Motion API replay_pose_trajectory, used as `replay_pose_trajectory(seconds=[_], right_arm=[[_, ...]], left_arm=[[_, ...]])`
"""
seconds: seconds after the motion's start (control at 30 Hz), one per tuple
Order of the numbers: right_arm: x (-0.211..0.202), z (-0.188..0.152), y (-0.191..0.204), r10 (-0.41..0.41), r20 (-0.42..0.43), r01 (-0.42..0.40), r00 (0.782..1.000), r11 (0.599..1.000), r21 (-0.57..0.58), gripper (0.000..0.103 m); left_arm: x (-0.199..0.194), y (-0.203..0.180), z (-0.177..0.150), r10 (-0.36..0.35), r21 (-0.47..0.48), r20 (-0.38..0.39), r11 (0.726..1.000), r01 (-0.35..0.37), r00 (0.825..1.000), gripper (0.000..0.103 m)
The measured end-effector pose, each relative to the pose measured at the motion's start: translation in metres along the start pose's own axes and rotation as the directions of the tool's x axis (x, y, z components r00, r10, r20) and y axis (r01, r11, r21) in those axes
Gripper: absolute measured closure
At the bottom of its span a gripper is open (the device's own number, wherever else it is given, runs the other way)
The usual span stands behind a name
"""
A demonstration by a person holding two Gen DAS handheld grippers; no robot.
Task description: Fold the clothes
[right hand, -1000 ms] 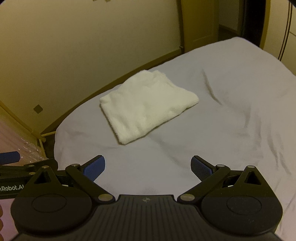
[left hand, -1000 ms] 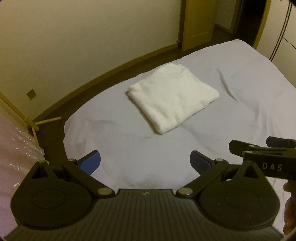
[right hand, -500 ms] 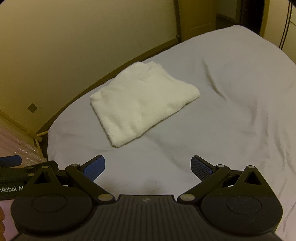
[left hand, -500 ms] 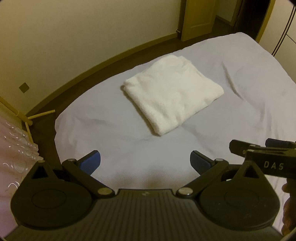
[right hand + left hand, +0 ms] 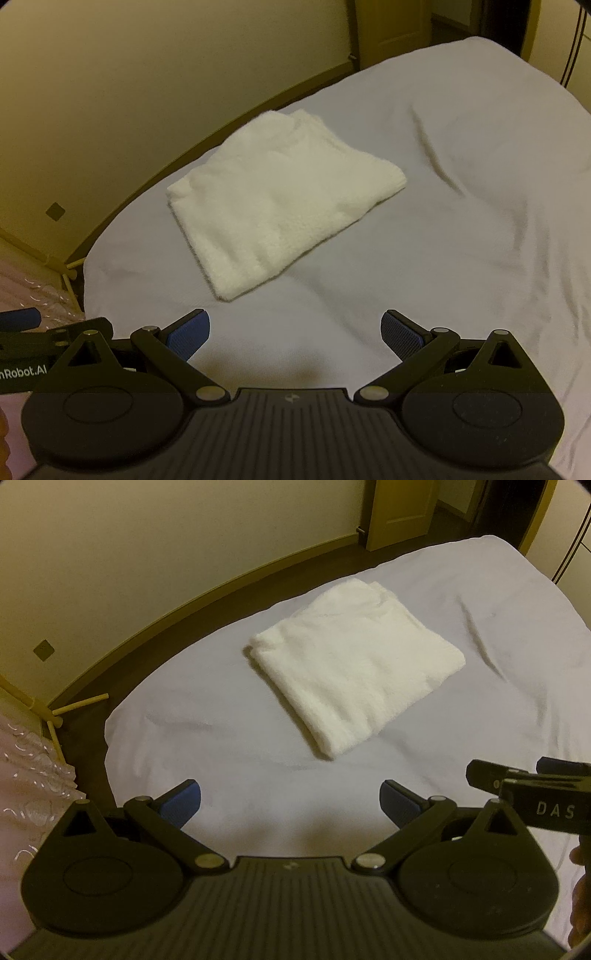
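A white fluffy garment (image 5: 354, 664) lies folded into a thick rectangle on the pale bed sheet (image 5: 221, 746); the right wrist view shows the same folded garment (image 5: 280, 199) left of centre. My left gripper (image 5: 290, 803) hovers open above bare sheet, short of the garment's near corner, holding nothing. My right gripper (image 5: 295, 330) is open too, over bare sheet (image 5: 461, 229) just below the garment. The right gripper's side shows at the right edge of the left wrist view (image 5: 532, 790).
The bed's far edge meets a dark floor strip (image 5: 207, 613) and a cream wall. A wooden rack with pale fabric (image 5: 33, 760) stands at the left. A door (image 5: 399, 509) is at the back. Wrinkled sheet spreads to the right.
Both grippers have drifted closer to the bed, so the folded garment looks larger and lower in view. The garment itself has not moved. Both stay open.
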State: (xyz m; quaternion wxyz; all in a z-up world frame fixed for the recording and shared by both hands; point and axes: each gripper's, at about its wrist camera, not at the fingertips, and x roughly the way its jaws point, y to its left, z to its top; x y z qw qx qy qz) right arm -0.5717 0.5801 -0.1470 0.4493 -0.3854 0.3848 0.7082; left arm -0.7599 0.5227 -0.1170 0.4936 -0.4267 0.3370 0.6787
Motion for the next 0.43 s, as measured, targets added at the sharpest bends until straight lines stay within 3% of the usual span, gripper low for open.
replay_pose_trajectory(seconds=[0.43], right_arm=[[0.003, 0.005, 0.004, -0.009, 0.014, 0.009, 1.000, 1.000, 0.007, 0.001]], left_arm=[[0.012, 0.009, 0.021, -0.004, -0.017, 0.014, 1.000, 0.005, 1.000, 0.001]])
